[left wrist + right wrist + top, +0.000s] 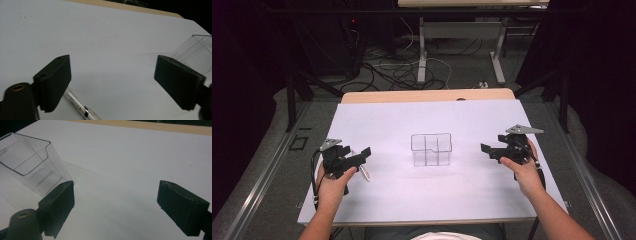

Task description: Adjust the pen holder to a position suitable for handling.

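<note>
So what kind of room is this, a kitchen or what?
Not a kitchen; it looks like a lab or workshop. Tangled cables lie on the floor, dark frame bars stand around the table, and a person's hands hold a left claw and a right claw.

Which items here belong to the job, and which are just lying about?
In the job:
pen beside the left tongs
clear holder, mid-table
right tongs, open

Lying about:
cables on the floor
far desk legs
</note>
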`<action>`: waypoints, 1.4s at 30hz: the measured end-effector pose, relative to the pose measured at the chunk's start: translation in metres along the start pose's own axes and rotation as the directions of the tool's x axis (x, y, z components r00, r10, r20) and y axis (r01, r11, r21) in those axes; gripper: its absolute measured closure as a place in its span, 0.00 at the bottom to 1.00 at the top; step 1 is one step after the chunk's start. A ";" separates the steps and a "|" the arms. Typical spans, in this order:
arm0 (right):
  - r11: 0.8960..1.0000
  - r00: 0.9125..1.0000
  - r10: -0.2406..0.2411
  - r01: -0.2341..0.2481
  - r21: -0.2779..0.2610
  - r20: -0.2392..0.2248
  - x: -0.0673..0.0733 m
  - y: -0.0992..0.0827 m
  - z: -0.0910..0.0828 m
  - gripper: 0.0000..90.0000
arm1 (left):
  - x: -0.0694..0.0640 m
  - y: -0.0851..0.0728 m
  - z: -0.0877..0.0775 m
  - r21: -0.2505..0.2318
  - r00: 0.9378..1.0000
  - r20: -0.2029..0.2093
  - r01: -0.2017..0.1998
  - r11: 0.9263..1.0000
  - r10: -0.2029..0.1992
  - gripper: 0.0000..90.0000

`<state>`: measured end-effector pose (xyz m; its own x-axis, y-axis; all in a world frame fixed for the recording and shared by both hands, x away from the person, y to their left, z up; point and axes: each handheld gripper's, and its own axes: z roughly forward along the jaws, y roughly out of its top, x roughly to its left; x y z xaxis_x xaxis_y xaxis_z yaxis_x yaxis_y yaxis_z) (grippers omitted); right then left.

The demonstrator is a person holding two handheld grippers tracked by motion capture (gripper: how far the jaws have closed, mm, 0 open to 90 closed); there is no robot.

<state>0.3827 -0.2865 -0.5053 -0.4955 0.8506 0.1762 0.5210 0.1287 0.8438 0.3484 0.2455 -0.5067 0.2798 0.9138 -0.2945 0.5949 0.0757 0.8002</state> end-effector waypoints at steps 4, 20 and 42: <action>1.000 0.999 0.029 -0.029 0.002 0.017 -0.005 -0.002 0.003 0.13 | 0.002 0.000 0.000 0.010 1.000 0.002 0.025 1.000 -0.025 0.20; 0.999 0.990 0.037 -0.038 0.004 0.137 -0.003 -0.004 0.002 0.12 | 0.011 -0.002 0.002 0.087 0.980 -0.044 0.198 0.976 -0.195 0.43; 0.995 0.988 0.085 -0.090 0.032 0.127 -0.006 -0.007 0.008 0.16 | 0.035 -0.002 0.019 0.238 0.881 -0.185 0.469 0.850 -0.435 0.61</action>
<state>0.3871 -0.2887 -0.5164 -0.3568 0.9163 0.1819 0.5855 0.0677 0.8078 0.3716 0.2697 -0.5283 -0.1515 0.8462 -0.5108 0.8163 0.3986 0.4181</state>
